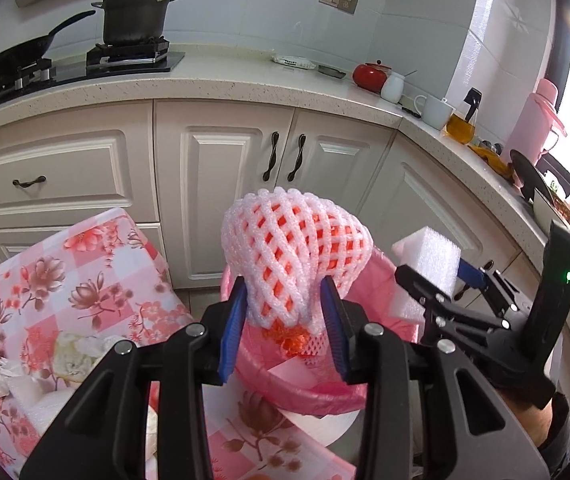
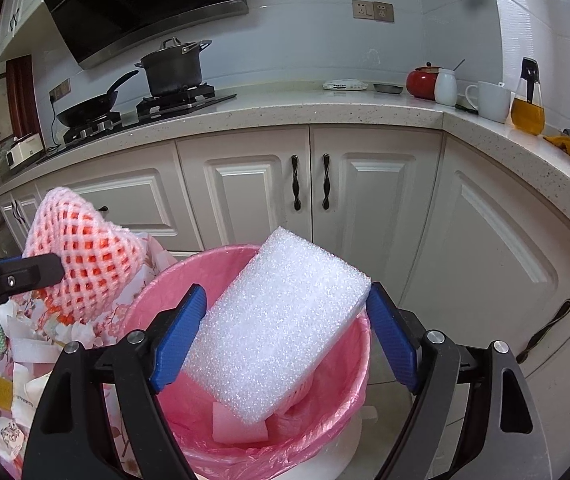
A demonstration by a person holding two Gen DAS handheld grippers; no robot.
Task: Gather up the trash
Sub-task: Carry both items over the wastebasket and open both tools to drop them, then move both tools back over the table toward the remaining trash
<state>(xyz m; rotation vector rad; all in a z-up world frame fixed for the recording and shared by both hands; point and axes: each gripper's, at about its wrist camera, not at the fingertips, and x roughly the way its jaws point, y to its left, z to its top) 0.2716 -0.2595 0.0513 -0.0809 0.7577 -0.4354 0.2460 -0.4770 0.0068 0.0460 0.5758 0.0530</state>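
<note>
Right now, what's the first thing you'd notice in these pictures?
The puffy pink foam fruit net jumps out first: the left gripper holds it up over the pink-lined trash bin. Next comes the sparkly white foam block, held between the right gripper pads right above the bin's opening. Behind them, a black pot sits on the stove.

left tongs [image 1: 284, 312]: narrow, gripping | right tongs [image 2: 285, 336]: wide, gripping | both angled downward
</note>
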